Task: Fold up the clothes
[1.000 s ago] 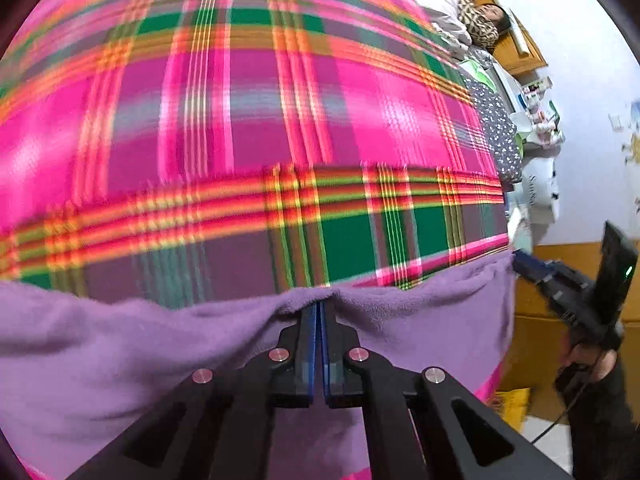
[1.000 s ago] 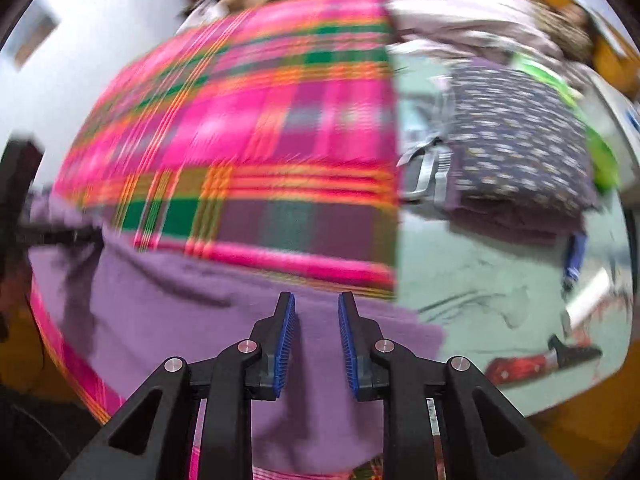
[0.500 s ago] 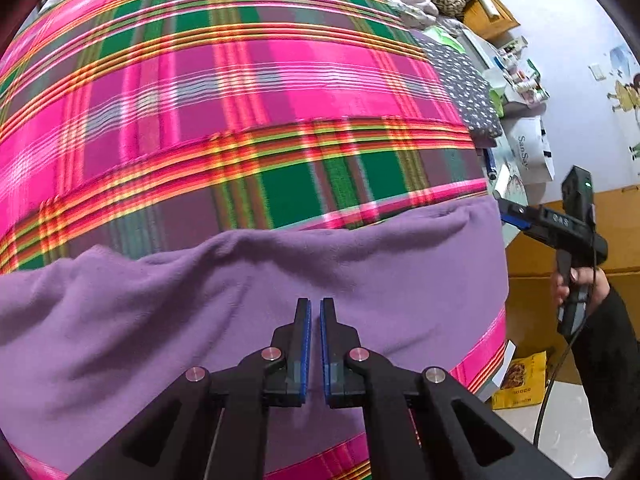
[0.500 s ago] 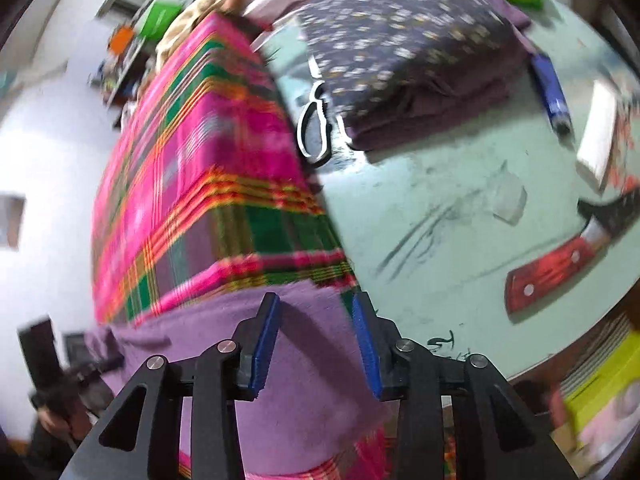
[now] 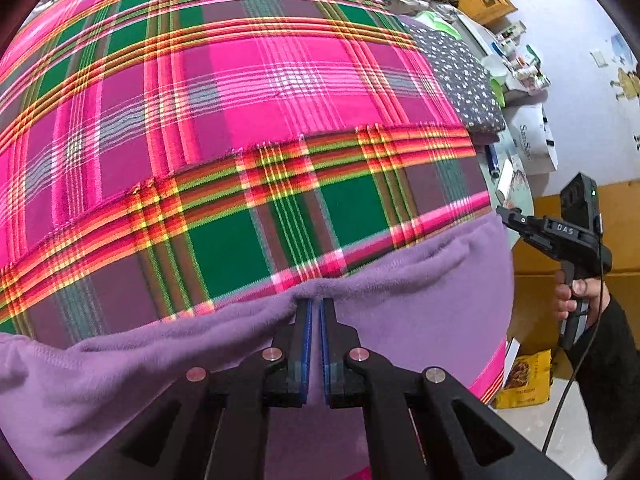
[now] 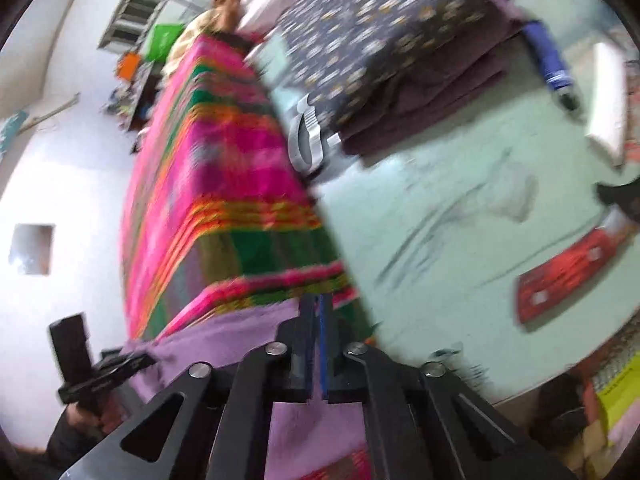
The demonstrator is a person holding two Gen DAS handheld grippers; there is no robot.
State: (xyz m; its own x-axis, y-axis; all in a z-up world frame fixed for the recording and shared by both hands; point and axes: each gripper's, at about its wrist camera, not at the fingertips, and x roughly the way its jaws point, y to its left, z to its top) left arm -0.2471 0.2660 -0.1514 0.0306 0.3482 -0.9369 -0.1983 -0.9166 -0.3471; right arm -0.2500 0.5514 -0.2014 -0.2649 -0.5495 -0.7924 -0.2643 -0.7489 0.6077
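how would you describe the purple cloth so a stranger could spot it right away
Start from the big pink and green plaid blanket that covers the table. The purple cloth lies over the blanket's near edge, where the left tool pinches it. It is the only plain, fuzzy fabric there; the folded dotted cloth beyond is dark and patterned.

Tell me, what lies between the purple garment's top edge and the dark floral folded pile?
In the left wrist view, only the pink plaid cloth fills the stretch from the purple garment to the floral pile.

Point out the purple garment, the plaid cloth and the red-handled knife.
purple garment (image 5: 400,312): left wrist view, fleece near its top edge.
plaid cloth (image 5: 248,92): left wrist view, pink centre panel.
red-handled knife (image 6: 568,272): right wrist view, handle.
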